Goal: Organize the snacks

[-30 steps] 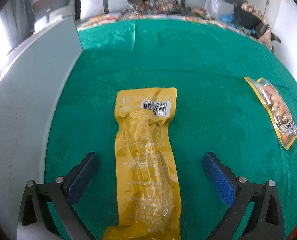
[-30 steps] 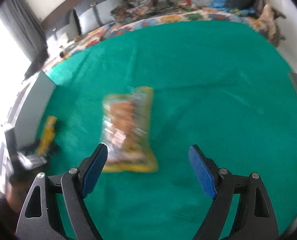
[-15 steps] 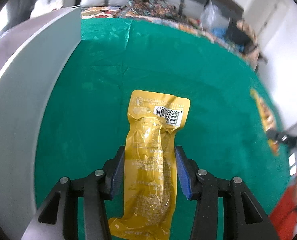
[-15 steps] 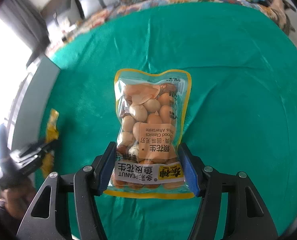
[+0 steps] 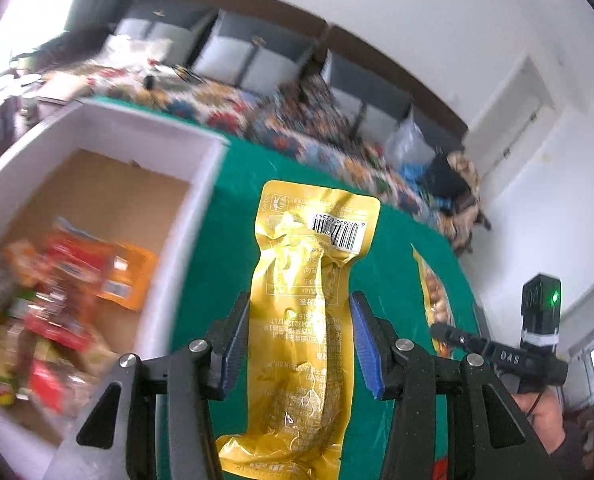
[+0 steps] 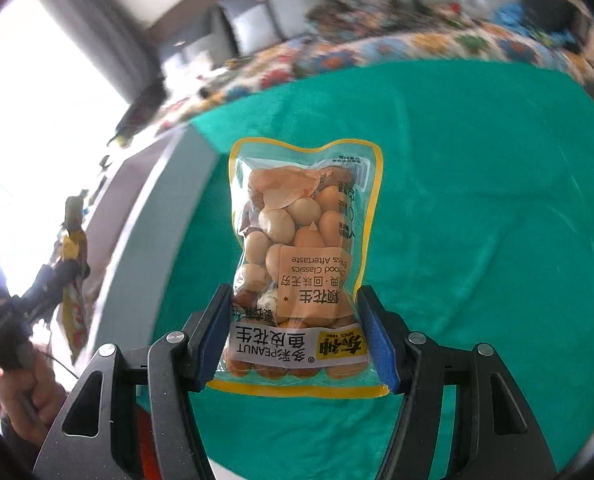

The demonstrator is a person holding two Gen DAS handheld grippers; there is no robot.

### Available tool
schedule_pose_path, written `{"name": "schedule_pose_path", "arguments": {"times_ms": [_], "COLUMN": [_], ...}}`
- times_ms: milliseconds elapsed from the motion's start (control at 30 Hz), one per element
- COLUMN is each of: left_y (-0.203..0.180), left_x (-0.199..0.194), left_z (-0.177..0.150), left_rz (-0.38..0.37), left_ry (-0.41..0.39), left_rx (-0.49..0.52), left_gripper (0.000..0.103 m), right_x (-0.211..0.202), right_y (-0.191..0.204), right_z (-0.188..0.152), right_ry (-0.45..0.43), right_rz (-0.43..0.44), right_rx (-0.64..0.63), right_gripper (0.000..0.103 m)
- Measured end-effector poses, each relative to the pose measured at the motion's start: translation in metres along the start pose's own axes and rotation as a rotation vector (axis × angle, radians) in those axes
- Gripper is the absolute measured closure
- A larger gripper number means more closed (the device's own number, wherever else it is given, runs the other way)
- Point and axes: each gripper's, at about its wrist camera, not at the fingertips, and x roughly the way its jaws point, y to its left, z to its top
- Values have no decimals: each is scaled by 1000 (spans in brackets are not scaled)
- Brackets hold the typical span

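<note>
Yellow foil is filling the middle of the left wrist view: the left gripper [image 5: 300, 340] is clamping a long pouch [image 5: 309, 320] across its lower half, blue pads pressing both sides, the barcode end pointing to 12 o'clock. The pouch is hanging clear of the green cloth [image 5: 233, 216], and its free end is sagging little, so the mid-body grip appears chosen to keep it from folding. At 9 o'clock the white box [image 5: 185, 208] is standing open, with red and orange packets [image 5: 81, 280] piled on its cardboard floor; the blur there is preventing a count. The pouch is lying just beside the box's near wall, not yet over it, which suggests a carry toward the box is under way. In the right wrist view the right gripper [image 6: 297, 332] is squeezing a clear, yellow-edged peanut bag [image 6: 303, 256] at its label end, the nuts bulging above the pads toward 12 o'clock; the low grip is likely taking the stiffer sealed part. The bag is held above the cloth, with the box wall at 9 to 10 o'clock, near but apart. Risk noted: both packs are slippery film, so slippage during a tilt is possible. Each gripper is showing small at the other view's edge.
</note>
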Motion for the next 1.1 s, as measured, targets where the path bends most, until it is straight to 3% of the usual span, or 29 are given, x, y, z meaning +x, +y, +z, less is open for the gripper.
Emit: {"name": "schedule_pose_path", "arguments": {"times_ms": [133,300,433,533,600,767,967,1100], "left_y": [50,125,172,191,197,203,160,134], "left_x": [-43,-80,-80,-71,-59,-62,-80,-94], "left_z": [23,28,16,0,-6,-19,-25,-21], "left_rz": [133,300,402,452,482,569,680,689], "left_ry": [-68,-102,-61,-17,-1,-27,-109,-180], "left_rx": [-26,-97,-138,-138,-134,-126,-4,-3], "left_gripper": [56,56,56,55,53,23,8,2], "right_x": [9,24,50,84,106,162,129,105], "right_y": [57,144,228,285,304,312,281,276], "right_z": [17,37,41,32,20,-23,-11,1], "right_ry": [-11,-1,28,67,96,268,124,45], "right_rz": [87,181,253,251,252,236,188,132], "right_rx": [-62,-216,-340,-436,-471,-492,-472,-482], "right_gripper": [38,38,38,38,34,29,28,28]}}
